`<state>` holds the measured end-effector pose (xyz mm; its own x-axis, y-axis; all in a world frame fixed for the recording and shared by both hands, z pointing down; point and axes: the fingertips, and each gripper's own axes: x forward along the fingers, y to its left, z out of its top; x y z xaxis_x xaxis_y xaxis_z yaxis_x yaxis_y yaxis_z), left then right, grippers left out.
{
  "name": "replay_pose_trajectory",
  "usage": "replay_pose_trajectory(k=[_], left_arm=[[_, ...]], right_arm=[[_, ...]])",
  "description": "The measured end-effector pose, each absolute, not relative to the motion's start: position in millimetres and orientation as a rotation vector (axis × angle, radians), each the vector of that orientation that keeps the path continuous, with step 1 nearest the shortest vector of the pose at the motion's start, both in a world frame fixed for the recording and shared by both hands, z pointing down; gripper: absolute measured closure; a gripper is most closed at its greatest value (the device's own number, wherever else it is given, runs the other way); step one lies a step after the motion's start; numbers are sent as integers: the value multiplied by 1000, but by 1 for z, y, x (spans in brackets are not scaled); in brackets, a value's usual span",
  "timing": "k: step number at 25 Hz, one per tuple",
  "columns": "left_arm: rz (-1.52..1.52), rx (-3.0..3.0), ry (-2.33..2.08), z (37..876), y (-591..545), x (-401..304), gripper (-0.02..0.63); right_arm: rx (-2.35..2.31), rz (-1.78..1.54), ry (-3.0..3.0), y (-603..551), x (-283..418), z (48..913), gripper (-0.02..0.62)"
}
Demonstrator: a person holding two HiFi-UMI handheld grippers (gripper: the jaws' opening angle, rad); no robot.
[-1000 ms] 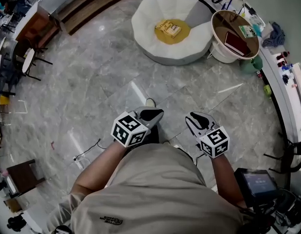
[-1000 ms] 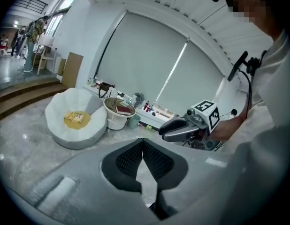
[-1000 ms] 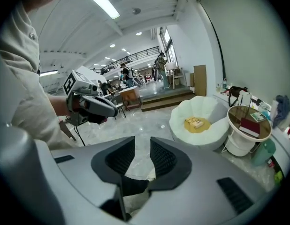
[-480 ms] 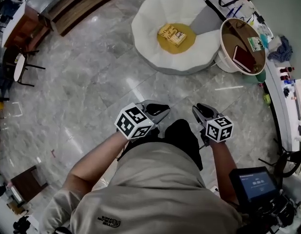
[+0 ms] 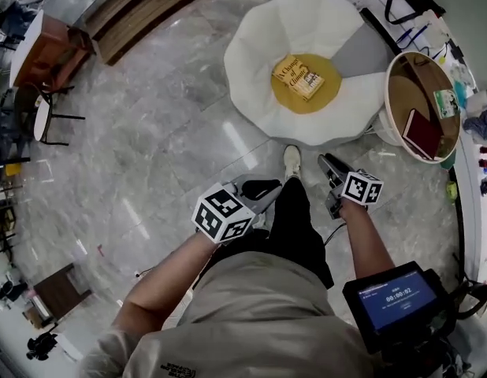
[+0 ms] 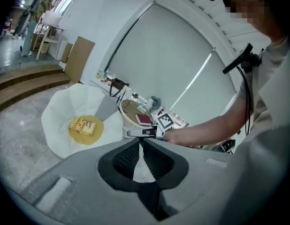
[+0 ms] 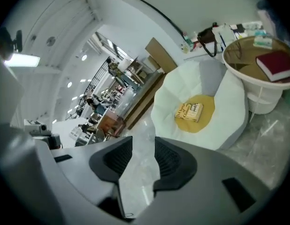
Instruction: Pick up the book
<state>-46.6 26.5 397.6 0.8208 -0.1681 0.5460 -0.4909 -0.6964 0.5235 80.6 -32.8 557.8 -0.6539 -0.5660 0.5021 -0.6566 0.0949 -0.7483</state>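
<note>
Nearest, at the lower edge of the head view, sit the person's shirt and a lit screen [image 5: 393, 296]. Above them the left tool [image 5: 263, 187] has its jaws closed tip to tip on nothing, as its own view [image 6: 141, 140] shows. The right tool [image 5: 330, 168] has its jaws apart and opening, with only floor between them in its view [image 7: 143, 142].

Compared with a second ago, a dark trouser leg and a pale shoe [image 5: 291, 161] now reach forward between the tools. The right tool has rolled and sits higher in the frame, close to the cushion [image 5: 259, 46]. The cushion and the round worktop [image 5: 413, 85] have slid lower and nearer.

The book [image 5: 299, 78] lies flat on the cushion's yellow centre, in the upper middle of the head view, above both tools and beyond the shoe, well apart from either. It appears left of centre in the left tool's view [image 6: 84, 125] and right of centre in the right tool's [image 7: 189, 111]. Farther right, a red book [image 5: 422, 132] lies on the worktop.
</note>
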Motion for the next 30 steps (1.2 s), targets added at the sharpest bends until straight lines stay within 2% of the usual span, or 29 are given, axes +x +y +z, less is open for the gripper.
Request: replay_pose_trajectory(k=[8, 16, 25, 30], left_arm=[[683, 2254, -417, 485, -105, 21, 591], [682, 2224, -407, 577, -211, 70, 580], [701, 2204, -395, 657, -259, 89, 578], [717, 2189, -387, 683, -261, 85, 578]], right_arm=[[1256, 1855, -2124, -182, 107, 698, 442], [1276, 2007, -2029, -268, 122, 833, 423], [1282, 2047, -1999, -329, 129, 956, 390], [1301, 2065, -1973, -345, 132, 994, 356]])
